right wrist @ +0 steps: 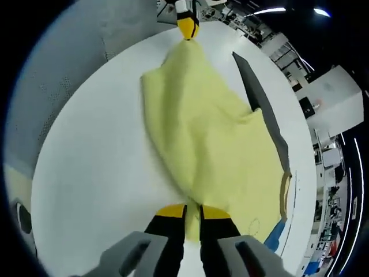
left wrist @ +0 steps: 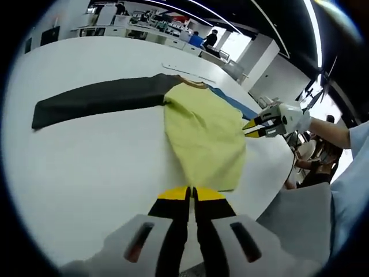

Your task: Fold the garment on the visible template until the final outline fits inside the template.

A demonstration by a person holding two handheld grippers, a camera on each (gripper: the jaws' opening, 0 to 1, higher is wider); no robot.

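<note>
In the left gripper view, a dark sleeve [left wrist: 101, 98] stretches toward nine o'clock across the white counter [left wrist: 86, 167], joined to the yellow shirt [left wrist: 204, 135] lying at the centre. A strip of blue [left wrist: 233, 103] shows along the shirt's far edge at one o'clock. The left gripper [left wrist: 191, 195] sits at six o'clock, its fingers closed on the shirt's near edge. At three o'clock the right gripper [left wrist: 251, 128] pinches the shirt's side edge. In the right gripper view, the right gripper [right wrist: 192, 212] at six o'clock has its fingers closed on the yellow shirt [right wrist: 213, 138], which spreads up toward twelve o'clock, where the left gripper [right wrist: 187, 29] grips its far corner. The dark sleeve [right wrist: 262, 109] runs along the shirt at two o'clock.
</note>
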